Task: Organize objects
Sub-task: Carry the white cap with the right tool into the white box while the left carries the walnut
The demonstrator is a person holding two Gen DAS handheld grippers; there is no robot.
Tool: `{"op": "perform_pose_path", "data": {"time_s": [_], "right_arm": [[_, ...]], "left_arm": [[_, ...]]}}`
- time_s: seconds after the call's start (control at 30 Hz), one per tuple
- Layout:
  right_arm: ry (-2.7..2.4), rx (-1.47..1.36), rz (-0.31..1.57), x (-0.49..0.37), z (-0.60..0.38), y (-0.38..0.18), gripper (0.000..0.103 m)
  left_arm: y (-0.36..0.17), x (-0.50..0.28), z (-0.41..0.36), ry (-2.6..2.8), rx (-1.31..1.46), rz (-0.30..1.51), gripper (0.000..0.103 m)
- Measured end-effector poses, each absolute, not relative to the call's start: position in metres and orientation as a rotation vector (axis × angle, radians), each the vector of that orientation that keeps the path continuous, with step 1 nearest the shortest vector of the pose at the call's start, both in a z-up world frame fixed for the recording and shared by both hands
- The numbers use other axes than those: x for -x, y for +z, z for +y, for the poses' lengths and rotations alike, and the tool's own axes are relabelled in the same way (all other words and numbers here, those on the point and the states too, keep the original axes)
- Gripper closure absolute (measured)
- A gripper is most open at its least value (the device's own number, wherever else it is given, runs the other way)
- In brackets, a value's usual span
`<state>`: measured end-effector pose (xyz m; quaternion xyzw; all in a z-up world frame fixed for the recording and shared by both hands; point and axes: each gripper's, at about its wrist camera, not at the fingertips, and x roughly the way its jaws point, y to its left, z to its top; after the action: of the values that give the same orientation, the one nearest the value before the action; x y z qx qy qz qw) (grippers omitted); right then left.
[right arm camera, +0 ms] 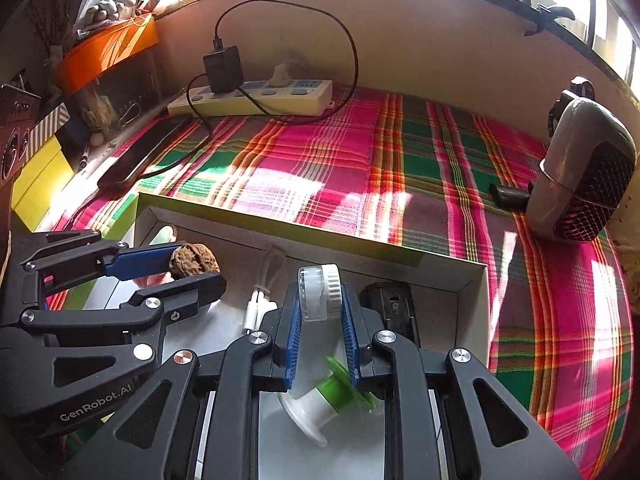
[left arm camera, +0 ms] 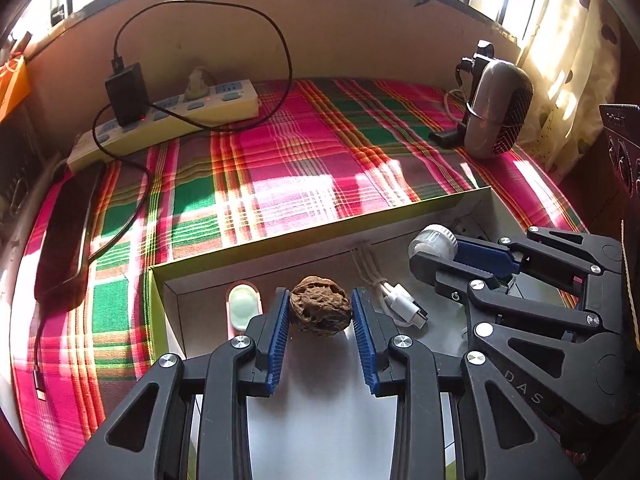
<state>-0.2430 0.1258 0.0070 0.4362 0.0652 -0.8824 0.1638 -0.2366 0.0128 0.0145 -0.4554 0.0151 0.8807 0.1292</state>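
Walnut [left arm camera: 320,306] clamped between the blue pads of the left gripper [left arm camera: 320,320], held over the open box [left arm camera: 158,312]. Right gripper [right arm camera: 320,312] just beside it, angled down likewise, jaws narrow and pinching a small clear jar with a white cap [right arm camera: 320,292] above the same box. In the box: a coiled white cable [left arm camera: 394,298], a pale green-and-white oblong piece [left arm camera: 242,306], a green-and-white spool [right arm camera: 332,396], a black item [right arm camera: 394,306] at the far right corner. Box sits on a plaid cloth [left arm camera: 280,152] over the bench; power strip [left arm camera: 176,116] and small fan heater [left arm camera: 498,110] stand at the back.
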Motion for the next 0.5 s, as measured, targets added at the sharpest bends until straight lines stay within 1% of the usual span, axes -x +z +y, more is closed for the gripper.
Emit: {"op": "perform_pose_path", "data": {"time_s": [0.5], "right_arm": [[-2.526,-1.252,0.187,0.2452,0.1254,0.0042,0.083]], "left_arm": [[0.0128,0.2368,0.0158,2.566,1.329,0.066,0.074]]}}
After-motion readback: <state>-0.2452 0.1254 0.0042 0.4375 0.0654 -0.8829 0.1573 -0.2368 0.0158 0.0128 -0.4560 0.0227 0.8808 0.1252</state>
